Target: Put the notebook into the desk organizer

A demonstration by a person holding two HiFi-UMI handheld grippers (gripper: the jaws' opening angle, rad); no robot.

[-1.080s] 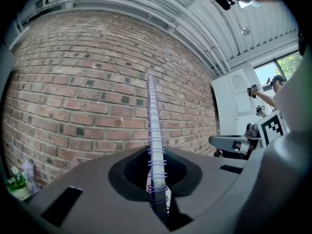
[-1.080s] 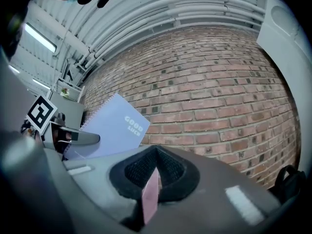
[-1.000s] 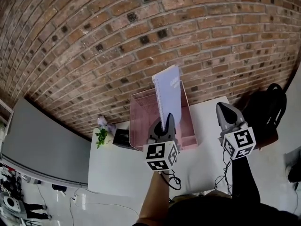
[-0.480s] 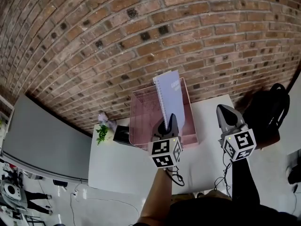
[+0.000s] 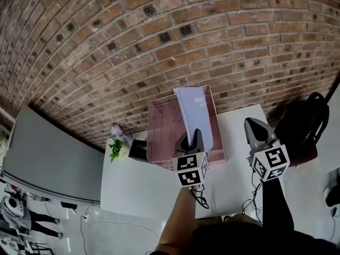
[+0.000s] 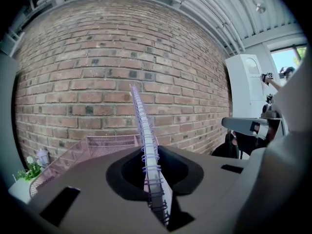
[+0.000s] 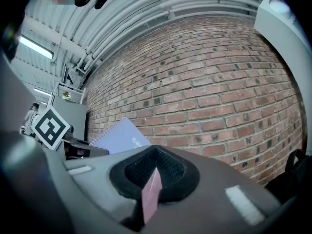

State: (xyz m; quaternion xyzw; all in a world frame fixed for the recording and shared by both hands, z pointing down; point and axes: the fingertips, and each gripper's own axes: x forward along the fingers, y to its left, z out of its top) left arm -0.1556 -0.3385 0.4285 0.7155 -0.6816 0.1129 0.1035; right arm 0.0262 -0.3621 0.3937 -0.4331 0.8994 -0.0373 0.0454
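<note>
By a brick wall [image 5: 159, 36], the left gripper's [image 5: 194, 138] jaws are opening around the illegibly lettered spiral notebook [image 5: 195, 108] standing in the pink mesh organizer [image 5: 163, 126] on a white table [image 5: 133, 185]; the right gripper [image 5: 254, 124] is pinched nearly closed.

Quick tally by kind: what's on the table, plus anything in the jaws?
Notebook: 1, in the desk organizer, between the left gripper's opening jaws
Desk organizer: 1
Potted plant: 1
Black box: 1
Small lilac item beside the plant: 1, too small to identify
Pink strip in the right gripper's shut jaws: 1
Total: 6
</note>
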